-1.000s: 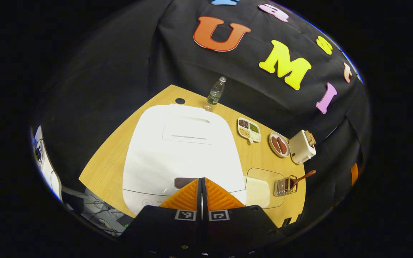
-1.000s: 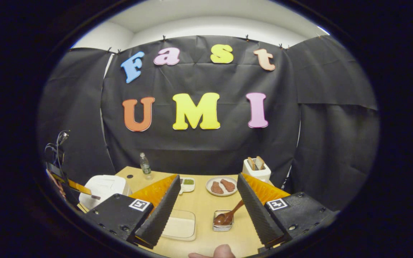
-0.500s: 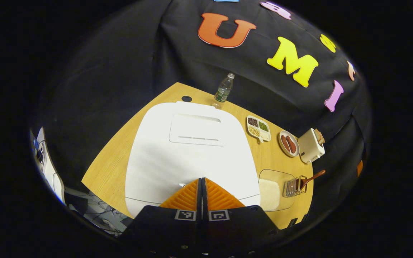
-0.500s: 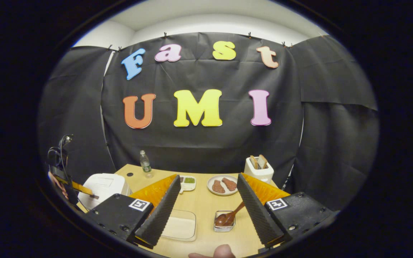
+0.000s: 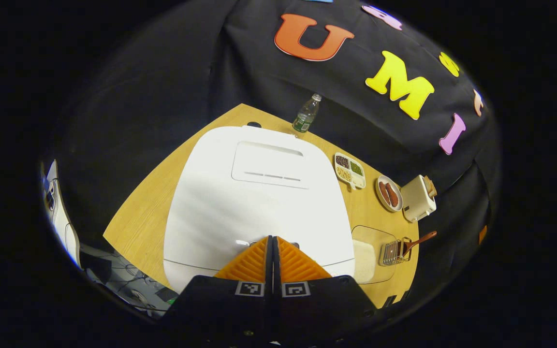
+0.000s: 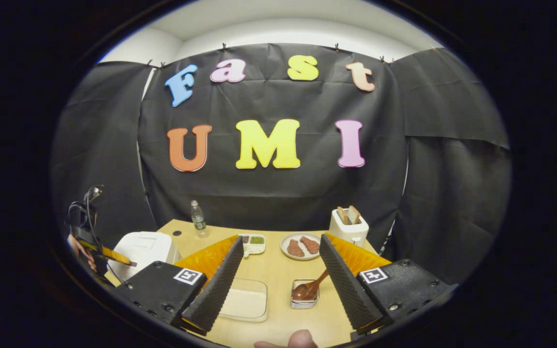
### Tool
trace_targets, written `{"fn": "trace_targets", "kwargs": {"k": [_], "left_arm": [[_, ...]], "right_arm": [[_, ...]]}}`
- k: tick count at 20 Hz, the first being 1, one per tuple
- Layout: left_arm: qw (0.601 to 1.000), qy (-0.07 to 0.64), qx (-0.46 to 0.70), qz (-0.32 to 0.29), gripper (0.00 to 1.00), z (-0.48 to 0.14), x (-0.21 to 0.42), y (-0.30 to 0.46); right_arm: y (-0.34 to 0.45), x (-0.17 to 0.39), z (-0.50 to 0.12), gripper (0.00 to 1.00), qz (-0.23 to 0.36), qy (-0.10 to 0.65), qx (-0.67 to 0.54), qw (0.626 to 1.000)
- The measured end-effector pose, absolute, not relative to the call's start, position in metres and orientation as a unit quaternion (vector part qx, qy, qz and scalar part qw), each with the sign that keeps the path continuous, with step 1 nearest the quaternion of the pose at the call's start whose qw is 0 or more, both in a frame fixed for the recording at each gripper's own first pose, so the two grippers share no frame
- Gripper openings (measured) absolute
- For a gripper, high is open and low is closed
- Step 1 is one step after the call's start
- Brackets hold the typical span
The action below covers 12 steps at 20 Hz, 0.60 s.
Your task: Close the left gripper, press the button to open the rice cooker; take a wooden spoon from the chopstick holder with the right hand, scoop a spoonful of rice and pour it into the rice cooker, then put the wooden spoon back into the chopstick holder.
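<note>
The white rice cooker (image 5: 254, 198) sits with its lid down on the wooden table (image 5: 138, 217). My left gripper (image 5: 272, 238) is shut with nothing between its fingers, and its tips rest at the front edge of the lid, covering the button. In the right gripper view the rice cooker (image 6: 140, 246) stands at the far left, with the left gripper (image 6: 114, 255) and a hand beside it. My right gripper (image 6: 278, 241) hangs open above the table. Below it the wooden spoon (image 6: 310, 289) leans in the wire chopstick holder (image 6: 303, 299), beside the clear rice box (image 6: 243, 304).
A water bottle (image 6: 197, 220) stands at the back. A divided dish of beans (image 6: 253, 243), a plate of sausages (image 6: 300, 246) and a toaster with bread (image 6: 348, 227) line the far side. Cables and equipment (image 5: 128, 285) lie beyond the table's left edge.
My left gripper has moved down and forward onto the cooker's front, hiding the control panel and button. The right gripper has barely shifted and stays open.
</note>
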<state>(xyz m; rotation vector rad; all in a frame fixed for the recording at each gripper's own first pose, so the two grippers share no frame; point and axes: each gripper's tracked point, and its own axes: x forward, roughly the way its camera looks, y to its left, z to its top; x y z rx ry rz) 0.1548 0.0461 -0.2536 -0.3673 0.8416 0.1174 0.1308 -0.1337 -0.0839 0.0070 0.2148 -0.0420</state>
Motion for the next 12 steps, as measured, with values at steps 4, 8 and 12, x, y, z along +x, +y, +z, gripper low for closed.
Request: {"fn": "trace_targets", "kwargs": {"k": [4,8,12], "left_arm": [[0.93,0.328,-0.156,0.055,0.01,-0.206,0.169,0.047],[0.958,0.258,-0.111,0.056,0.08,-0.154,0.195,0.051],[0.982,0.165,-0.088,0.036,0.26,-0.083,0.208,0.042]], "right_arm": [[-0.141,0.121,-0.075,1.0,-0.028,0.096,0.005,0.995],[-0.138,0.113,-0.071,1.0,-0.026,0.096,0.016,0.995],[-0.136,0.108,-0.061,1.0,-0.023,0.085,0.009,0.996]]}}
